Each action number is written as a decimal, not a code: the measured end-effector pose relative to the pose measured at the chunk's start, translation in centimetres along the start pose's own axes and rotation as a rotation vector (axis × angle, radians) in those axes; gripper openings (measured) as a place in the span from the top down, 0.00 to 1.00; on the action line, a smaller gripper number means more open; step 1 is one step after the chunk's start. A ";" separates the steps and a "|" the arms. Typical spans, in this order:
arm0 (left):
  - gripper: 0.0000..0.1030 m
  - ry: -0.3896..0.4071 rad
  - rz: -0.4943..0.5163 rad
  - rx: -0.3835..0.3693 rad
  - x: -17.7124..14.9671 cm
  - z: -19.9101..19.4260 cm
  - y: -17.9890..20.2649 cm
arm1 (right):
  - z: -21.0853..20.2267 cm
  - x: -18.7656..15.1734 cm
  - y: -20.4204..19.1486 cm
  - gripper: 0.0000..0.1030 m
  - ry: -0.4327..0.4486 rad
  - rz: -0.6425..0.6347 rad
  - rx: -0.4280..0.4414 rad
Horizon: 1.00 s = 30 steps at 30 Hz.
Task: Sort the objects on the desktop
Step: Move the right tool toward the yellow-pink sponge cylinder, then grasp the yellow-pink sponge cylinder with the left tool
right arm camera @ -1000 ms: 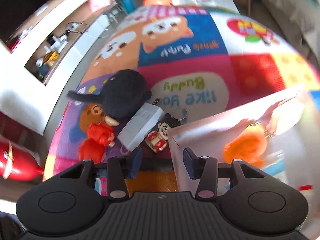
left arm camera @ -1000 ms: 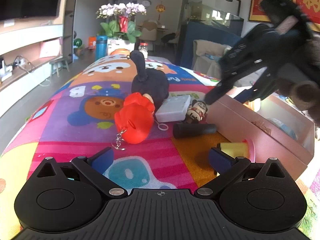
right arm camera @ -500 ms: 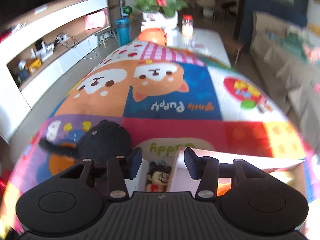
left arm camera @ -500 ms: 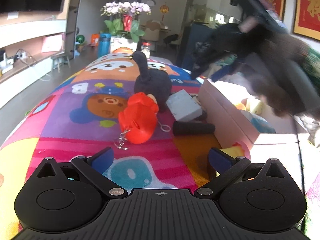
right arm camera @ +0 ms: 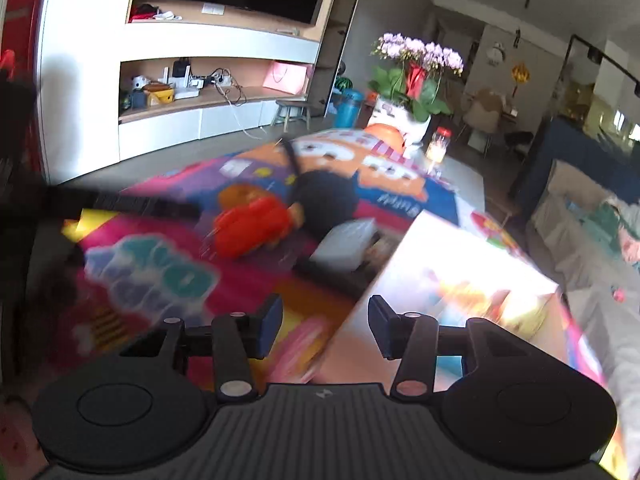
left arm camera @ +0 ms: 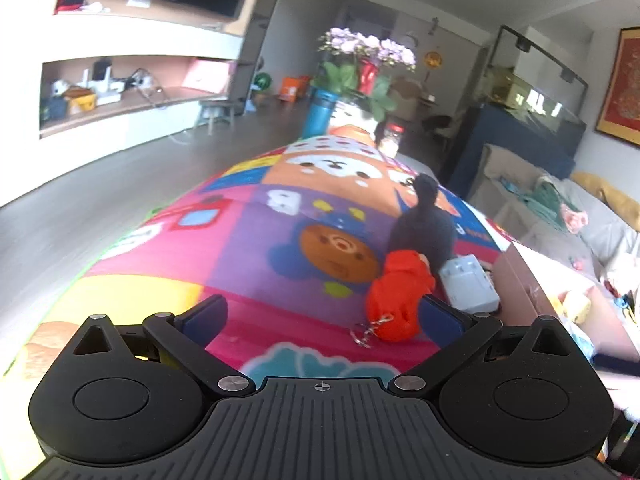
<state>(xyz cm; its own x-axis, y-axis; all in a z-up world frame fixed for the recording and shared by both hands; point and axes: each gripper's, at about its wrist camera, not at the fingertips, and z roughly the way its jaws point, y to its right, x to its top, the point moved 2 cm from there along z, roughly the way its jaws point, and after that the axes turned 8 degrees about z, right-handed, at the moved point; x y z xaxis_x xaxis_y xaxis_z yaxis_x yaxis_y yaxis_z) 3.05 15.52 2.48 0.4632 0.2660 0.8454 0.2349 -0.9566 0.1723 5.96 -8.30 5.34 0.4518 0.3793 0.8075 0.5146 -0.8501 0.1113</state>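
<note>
A red toy with a keychain (left arm camera: 400, 300) lies on the colourful play mat (left arm camera: 256, 264), just ahead of my left gripper's right fingertip. Behind it sit a black plush (left arm camera: 424, 224) and a white box (left arm camera: 470, 284). My left gripper (left arm camera: 324, 320) is open wide and empty. An open pink box (left arm camera: 532, 280) stands to the right, with a yellow item inside. In the blurred right wrist view, the red toy (right arm camera: 248, 228), black plush (right arm camera: 324, 196) and white box (right arm camera: 348, 244) lie ahead. My right gripper (right arm camera: 326, 328) is open with a narrow, empty gap, near the pink box's (right arm camera: 460, 280) corner.
A flower pot (left arm camera: 360, 80), a blue bottle (left arm camera: 320, 116) and a jar (left arm camera: 394, 132) stand at the mat's far end. A sofa (left arm camera: 580, 220) runs along the right, a TV cabinet (left arm camera: 120, 96) along the left. The left gripper shows as a dark blur (right arm camera: 120, 204).
My right gripper swung from above the pink box to low beside its near corner. My left gripper shifted left and rolled; the black cylinder and yellow piece left its view.
</note>
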 end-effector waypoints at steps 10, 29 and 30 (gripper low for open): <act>0.00 -0.026 0.106 -0.012 -0.5 -2.3 1.5 | 2.4 -2.6 -5.5 0.52 0.076 -0.135 -0.206; 0.00 -0.075 0.429 -0.272 -3.5 -3.3 10.7 | -6.3 -7.2 3.0 0.56 0.159 0.073 -0.123; 0.00 -0.079 0.454 -0.281 -3.8 -2.9 11.5 | -6.7 -7.5 3.9 0.55 0.156 0.107 -0.135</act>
<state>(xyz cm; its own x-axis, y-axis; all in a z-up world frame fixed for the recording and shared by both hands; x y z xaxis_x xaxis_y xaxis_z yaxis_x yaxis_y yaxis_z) 1.47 3.13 2.71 0.5303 -0.1839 0.8276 -0.2365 -0.9695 -0.0639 -0.31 -16.87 3.54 0.3749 0.2322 0.8975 0.3627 -0.9277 0.0886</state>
